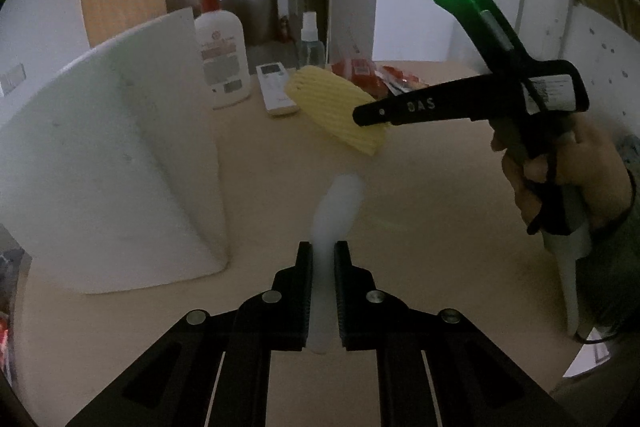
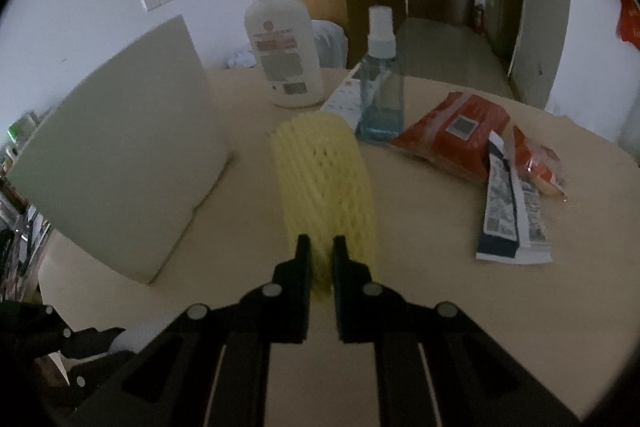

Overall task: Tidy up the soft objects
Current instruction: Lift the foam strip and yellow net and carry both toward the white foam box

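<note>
With the left gripper [image 1: 323, 251] clamping a white foam strip [image 1: 334, 215] and the right gripper [image 2: 320, 247] clamping the yellow foam net [image 2: 326, 187], we judge placement comes next, likely beside the white foam slab [image 2: 120, 163] at frame left.

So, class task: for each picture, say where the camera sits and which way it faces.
Left wrist: on the left tool, facing forward over the table; shows white foam strip it clamps, plus right tool and hand.
Right wrist: on the right tool, facing forward; shows yellow foam net it clamps.
Shared: net, lotion bottle, white foam board.
</note>
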Demonstrator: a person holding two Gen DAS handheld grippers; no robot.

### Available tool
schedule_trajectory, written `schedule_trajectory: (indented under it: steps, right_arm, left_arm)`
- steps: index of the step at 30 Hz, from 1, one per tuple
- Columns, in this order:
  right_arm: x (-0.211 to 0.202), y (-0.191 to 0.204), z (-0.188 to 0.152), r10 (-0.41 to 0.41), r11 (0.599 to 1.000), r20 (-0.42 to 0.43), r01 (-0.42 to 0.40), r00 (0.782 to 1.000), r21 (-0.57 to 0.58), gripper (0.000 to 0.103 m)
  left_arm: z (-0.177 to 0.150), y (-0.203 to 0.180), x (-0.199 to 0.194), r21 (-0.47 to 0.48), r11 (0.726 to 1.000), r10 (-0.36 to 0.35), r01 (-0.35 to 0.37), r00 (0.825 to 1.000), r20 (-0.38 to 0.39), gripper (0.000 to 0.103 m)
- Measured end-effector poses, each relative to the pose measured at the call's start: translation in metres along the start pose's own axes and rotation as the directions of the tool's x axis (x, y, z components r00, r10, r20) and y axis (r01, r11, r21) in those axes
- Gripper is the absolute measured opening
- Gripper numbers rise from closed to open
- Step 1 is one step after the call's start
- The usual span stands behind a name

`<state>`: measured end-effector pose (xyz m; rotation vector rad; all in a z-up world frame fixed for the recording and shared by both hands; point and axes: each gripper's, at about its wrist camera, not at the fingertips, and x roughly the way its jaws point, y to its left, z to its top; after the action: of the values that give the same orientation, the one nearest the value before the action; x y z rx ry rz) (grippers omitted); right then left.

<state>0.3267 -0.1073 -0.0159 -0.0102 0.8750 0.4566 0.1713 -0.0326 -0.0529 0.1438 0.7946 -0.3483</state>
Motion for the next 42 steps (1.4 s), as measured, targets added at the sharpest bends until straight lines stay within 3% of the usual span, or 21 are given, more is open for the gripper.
schedule_trajectory:
  steps: [18, 33, 37, 42]
  right_arm:
    - [-0.088, 0.029, -0.024, -0.019, 0.999, 0.137, 0.022, 0.99, -0.024, 0.012]
    - [-0.159, 0.053, -0.099, -0.058, 0.998, 0.268, 0.058, 0.962, 0.01, 0.013]
    - [-0.168, 0.059, -0.121, -0.066, 0.998, 0.308, 0.059, 0.949, 0.033, 0.012]
    - [-0.168, 0.071, -0.144, -0.06, 0.998, 0.322, 0.048, 0.945, 0.045, 0.013]
  left_arm:
    - [-0.007, -0.008, -0.061, -0.014, 0.999, 0.05, -0.048, 0.99, 0.131, 0.011]
    - [-0.026, -0.005, -0.115, -0.07, 0.993, 0.108, -0.094, 0.963, 0.249, 0.011]
    - [-0.038, -0.003, -0.123, -0.095, 0.986, 0.157, -0.135, 0.946, 0.283, 0.011]
    - [-0.05, 0.005, -0.127, -0.132, 0.982, 0.17, -0.137, 0.944, 0.282, 0.011]
